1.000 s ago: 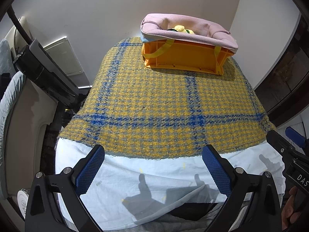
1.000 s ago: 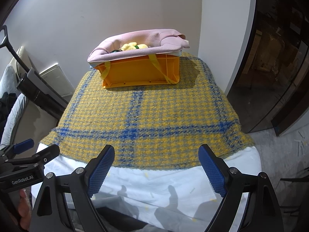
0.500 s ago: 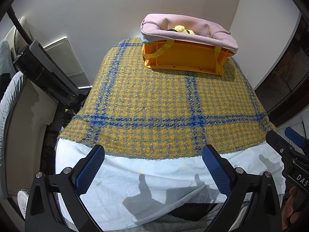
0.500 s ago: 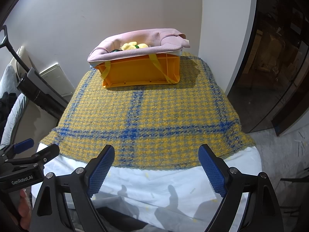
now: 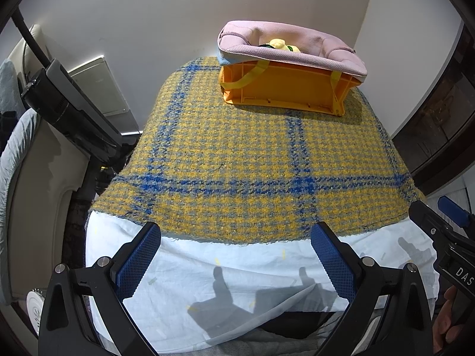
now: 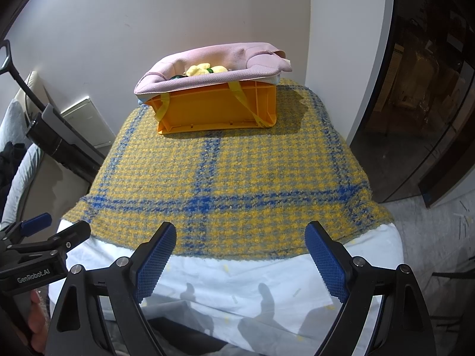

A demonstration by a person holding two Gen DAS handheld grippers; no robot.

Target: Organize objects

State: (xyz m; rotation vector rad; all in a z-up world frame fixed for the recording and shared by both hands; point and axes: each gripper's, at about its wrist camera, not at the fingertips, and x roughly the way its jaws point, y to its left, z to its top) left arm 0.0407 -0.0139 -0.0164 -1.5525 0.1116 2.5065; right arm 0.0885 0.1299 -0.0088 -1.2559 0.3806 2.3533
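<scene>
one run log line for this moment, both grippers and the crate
left gripper: open, empty | right gripper: open, empty | orange crate: far end of plaid blanket, pink cloth draped over rim

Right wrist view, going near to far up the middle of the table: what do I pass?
Pale blue sheet → yellow-and-blue plaid blanket → orange crate → pink fabric liner → yellow plush toy.

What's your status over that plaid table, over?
Left hand-held gripper open, empty. Right hand-held gripper open, empty. Orange plastic crate, pink cloth-lined, at the far edge. Nothing in the way.
</scene>
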